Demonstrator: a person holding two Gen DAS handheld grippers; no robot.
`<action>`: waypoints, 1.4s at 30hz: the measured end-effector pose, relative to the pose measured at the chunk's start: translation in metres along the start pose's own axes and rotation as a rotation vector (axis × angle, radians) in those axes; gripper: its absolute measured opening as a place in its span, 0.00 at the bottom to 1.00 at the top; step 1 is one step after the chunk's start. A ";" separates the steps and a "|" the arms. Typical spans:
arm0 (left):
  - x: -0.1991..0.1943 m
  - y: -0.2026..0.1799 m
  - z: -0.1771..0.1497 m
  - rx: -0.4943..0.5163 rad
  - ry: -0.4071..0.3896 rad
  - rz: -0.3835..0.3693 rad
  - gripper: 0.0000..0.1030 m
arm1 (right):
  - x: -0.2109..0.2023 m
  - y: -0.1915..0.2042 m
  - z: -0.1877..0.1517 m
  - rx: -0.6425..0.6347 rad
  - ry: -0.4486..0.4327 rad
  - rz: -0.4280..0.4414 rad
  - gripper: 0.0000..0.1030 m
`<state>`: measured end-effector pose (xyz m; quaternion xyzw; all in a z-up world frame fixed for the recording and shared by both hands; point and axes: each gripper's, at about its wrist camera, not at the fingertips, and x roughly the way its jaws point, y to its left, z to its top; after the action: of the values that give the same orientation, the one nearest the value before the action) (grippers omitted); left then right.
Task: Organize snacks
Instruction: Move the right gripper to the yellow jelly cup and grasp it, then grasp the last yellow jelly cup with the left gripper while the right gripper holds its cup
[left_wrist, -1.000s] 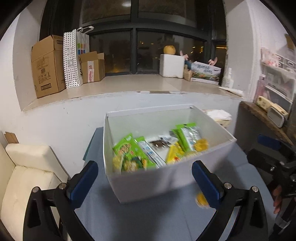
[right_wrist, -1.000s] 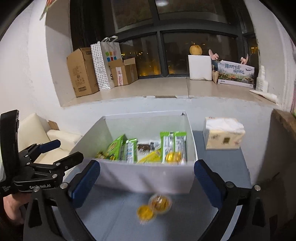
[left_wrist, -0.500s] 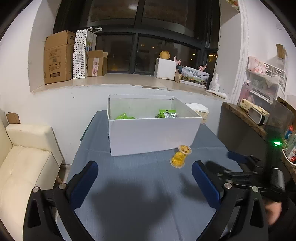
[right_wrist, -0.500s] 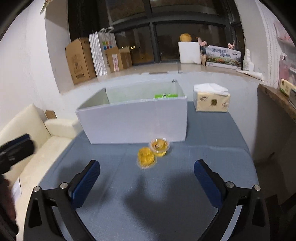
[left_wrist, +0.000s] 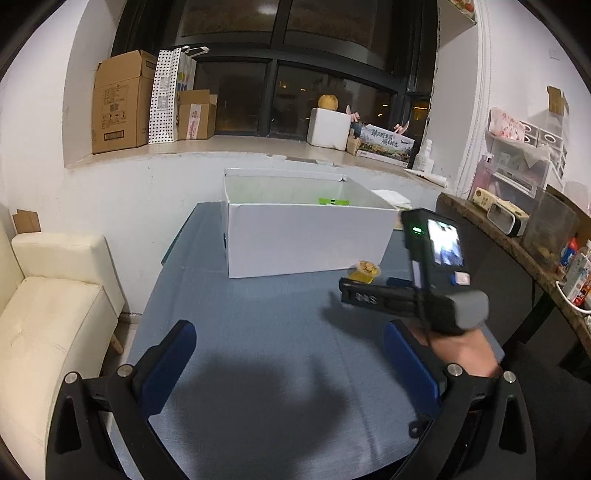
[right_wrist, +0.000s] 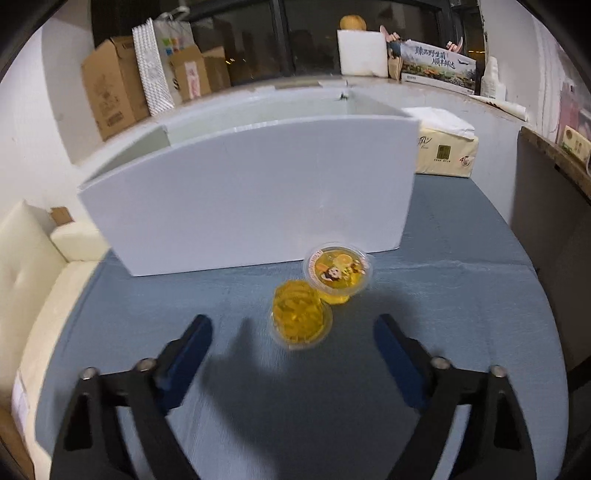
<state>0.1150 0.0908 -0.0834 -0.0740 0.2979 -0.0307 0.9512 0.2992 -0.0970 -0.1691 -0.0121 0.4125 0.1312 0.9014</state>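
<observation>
So I'm coming down with my right gripper (right_wrist: 291, 343) on two little jelly cups sitting on the blue tablecloth (right_wrist: 443, 314), just in front of the white box (right_wrist: 251, 192). The upside-down jelly cup (right_wrist: 300, 314) is nearer to me, and the upright jelly cup (right_wrist: 338, 271) with the cartoon lid is touching it, right up by the box wall.

My right jaws have just been closing in a bit but they're holding nothing; the near cup is sitting just ahead of the blue pads, not between them yet. My left gripper (left_wrist: 291, 365) is hanging back over bare cloth, jaws spread wide, nothing in it.

Handling guess: these look light, thin clear plastic, probably slick and a bit squishy, so I'm thinking a gentle pinch across the round side wall, not the foil lid. Squeezing hard could pop one or squirt it out sideways.

Count: two jelly cups outside, one box, and one green packet (left_wrist: 334, 201) peeking over the rim. What else is inside I can't tell.
</observation>
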 end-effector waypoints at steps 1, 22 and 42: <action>0.000 0.002 -0.001 0.000 0.003 0.000 1.00 | 0.006 0.002 0.001 0.003 0.013 -0.014 0.77; 0.019 0.006 -0.004 -0.002 0.031 0.011 1.00 | -0.028 -0.001 -0.021 -0.054 -0.032 0.028 0.38; 0.182 -0.117 0.037 0.144 0.135 0.016 1.00 | -0.131 -0.119 -0.040 0.016 -0.165 0.001 0.38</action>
<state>0.2832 -0.0385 -0.1371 -0.0010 0.3590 -0.0494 0.9320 0.2172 -0.2468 -0.1079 0.0064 0.3380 0.1289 0.9323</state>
